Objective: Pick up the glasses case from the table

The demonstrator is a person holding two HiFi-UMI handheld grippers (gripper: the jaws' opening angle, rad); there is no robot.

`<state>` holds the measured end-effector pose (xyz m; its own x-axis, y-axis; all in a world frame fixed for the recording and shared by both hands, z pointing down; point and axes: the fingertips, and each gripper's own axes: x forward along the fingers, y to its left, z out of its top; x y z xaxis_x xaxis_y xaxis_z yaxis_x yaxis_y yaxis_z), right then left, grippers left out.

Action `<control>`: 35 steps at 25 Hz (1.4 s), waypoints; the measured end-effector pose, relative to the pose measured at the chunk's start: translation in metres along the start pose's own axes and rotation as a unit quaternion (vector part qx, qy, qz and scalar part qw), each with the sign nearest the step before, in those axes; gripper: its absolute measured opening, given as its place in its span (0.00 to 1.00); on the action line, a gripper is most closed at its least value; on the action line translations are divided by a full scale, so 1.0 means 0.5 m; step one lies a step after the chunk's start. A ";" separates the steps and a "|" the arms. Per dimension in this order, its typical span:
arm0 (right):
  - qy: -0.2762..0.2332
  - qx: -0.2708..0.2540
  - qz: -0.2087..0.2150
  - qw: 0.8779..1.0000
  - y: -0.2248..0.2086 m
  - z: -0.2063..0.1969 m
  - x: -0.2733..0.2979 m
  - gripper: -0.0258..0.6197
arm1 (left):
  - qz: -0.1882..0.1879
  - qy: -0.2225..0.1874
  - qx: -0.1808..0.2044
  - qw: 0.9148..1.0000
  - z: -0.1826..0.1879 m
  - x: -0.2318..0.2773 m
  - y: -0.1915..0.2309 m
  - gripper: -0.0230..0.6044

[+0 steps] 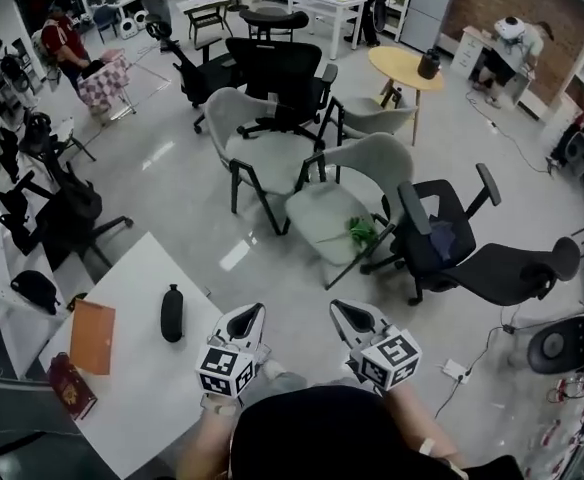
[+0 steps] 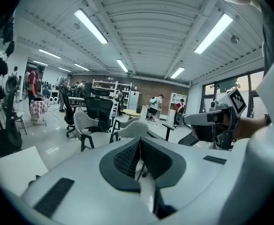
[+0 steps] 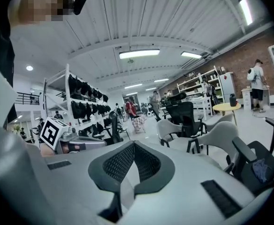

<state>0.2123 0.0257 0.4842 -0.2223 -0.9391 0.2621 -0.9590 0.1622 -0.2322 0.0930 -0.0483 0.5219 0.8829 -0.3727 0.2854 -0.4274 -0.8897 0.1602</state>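
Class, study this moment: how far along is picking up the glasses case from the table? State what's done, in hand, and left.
Done: nothing yet; the glasses case lies on the white table, untouched. In hand: the left hand-held gripper and right hand-held gripper are both shut and empty, held beside the table, apart from the case. Left: reach the case, open, grip and lift it.

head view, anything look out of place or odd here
A small green thing lies on the seat of a grey chair, an odd spot for it. On the white table, the glasses case lies flat, nothing spilled.
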 end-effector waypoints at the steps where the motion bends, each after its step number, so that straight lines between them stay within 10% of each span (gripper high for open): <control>1: 0.002 -0.005 0.010 1.000 0.013 0.008 0.030 0.08 | 0.009 -0.001 -0.002 1.000 0.003 -0.008 0.029 0.07; 11: 0.045 -0.049 0.140 0.988 0.161 0.015 0.260 0.08 | 0.132 -0.004 -0.050 0.990 -0.049 -0.138 0.229 0.07; 24: 0.136 -0.088 0.307 0.938 0.289 -0.026 0.456 0.08 | 0.314 0.062 -0.119 0.940 -0.168 -0.272 0.394 0.09; 35: 0.175 -0.097 0.329 0.923 0.282 -0.055 0.531 0.08 | 0.332 0.208 -0.116 0.913 -0.341 -0.246 0.483 0.43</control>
<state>0.0132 -0.1922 0.5468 -0.7784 -0.4677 0.4188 -0.6019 0.7455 -0.2862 -0.1521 -0.1724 0.6866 0.2851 -0.6335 0.7193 -0.9135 -0.4067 0.0039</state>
